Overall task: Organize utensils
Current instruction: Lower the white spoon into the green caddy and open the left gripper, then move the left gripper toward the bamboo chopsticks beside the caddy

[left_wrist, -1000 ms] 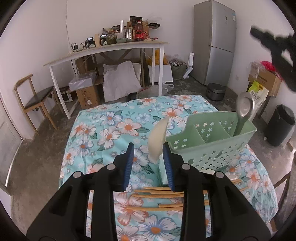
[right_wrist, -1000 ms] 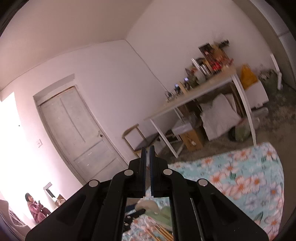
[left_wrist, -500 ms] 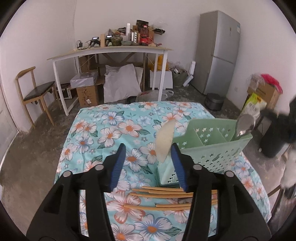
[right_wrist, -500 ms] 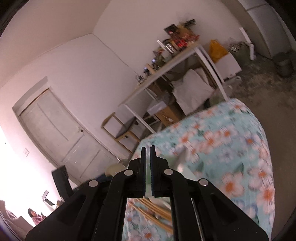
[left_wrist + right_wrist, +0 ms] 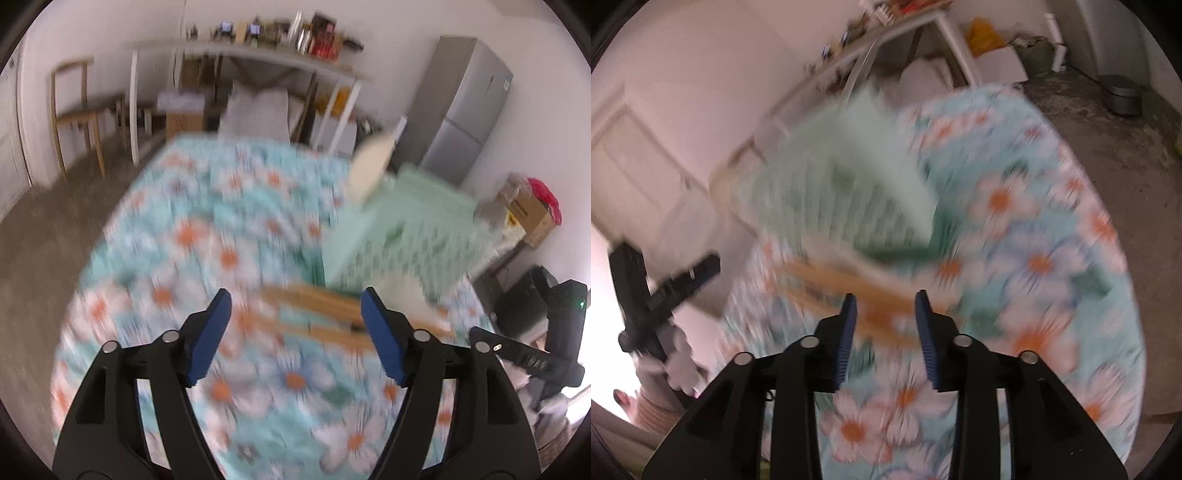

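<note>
Chopsticks point(image 5: 325, 314), wooden, blurred: lying loose on floral cloth point(image 5: 192, 236) just in front of green caddy point(image 5: 399, 236). L gripper point(image 5: 295, 336): jaws opening wide, nothing clamped. R gripper point(image 5: 884, 332): jaws opening over chopsticks, pads not gripping.

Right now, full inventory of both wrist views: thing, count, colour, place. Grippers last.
chopsticks: several, count blurred, light wood, lying on the cloth in front of the caddy
utensil caddy: one, pale green, perforated, standing on the cloth
spatula: one, cream, sticking up from the caddy's left end
tablecloth: one, teal with white and orange flowers, covering the table
fridge: one, grey, back right
chair: one, wooden, back left
long table: one, white, cluttered, against the back wall
left gripper: black with blue pads, jaws opening, nothing between them
right gripper: black with blue pads, jaws opening, empty, above the chopsticks
</note>
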`<state>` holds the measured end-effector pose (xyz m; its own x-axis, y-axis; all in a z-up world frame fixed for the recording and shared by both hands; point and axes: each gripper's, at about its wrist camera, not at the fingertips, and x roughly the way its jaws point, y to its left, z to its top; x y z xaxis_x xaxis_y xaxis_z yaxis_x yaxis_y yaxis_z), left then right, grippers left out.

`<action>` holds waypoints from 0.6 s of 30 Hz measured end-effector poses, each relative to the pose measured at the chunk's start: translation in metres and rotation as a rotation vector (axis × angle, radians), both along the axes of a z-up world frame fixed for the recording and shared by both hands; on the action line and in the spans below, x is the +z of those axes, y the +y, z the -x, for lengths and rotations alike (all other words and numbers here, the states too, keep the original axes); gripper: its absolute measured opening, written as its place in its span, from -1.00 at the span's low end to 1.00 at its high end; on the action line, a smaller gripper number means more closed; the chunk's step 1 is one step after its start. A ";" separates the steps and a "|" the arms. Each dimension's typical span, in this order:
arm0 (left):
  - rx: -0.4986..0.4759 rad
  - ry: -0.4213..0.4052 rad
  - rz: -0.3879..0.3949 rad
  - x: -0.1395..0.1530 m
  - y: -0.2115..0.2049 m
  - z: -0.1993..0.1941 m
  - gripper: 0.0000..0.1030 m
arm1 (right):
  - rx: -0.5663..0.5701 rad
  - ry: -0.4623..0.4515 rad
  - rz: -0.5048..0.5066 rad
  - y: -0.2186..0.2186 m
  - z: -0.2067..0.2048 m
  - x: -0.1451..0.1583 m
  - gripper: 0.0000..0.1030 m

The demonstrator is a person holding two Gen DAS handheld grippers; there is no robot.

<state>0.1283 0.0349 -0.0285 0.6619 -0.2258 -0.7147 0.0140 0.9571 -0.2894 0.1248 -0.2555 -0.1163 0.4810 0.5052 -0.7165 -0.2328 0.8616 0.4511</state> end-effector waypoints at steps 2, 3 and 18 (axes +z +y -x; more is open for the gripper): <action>-0.013 0.076 -0.012 -0.020 -0.004 0.002 0.36 | 0.061 -0.017 0.094 0.024 0.011 -0.006 -0.12; -0.021 0.117 -0.025 -0.031 -0.006 0.004 0.36 | 0.085 -0.032 0.137 0.034 0.016 -0.009 -0.07; -0.012 0.170 0.175 -0.060 0.009 0.020 0.84 | 0.155 -0.140 0.368 0.077 0.041 -0.032 0.88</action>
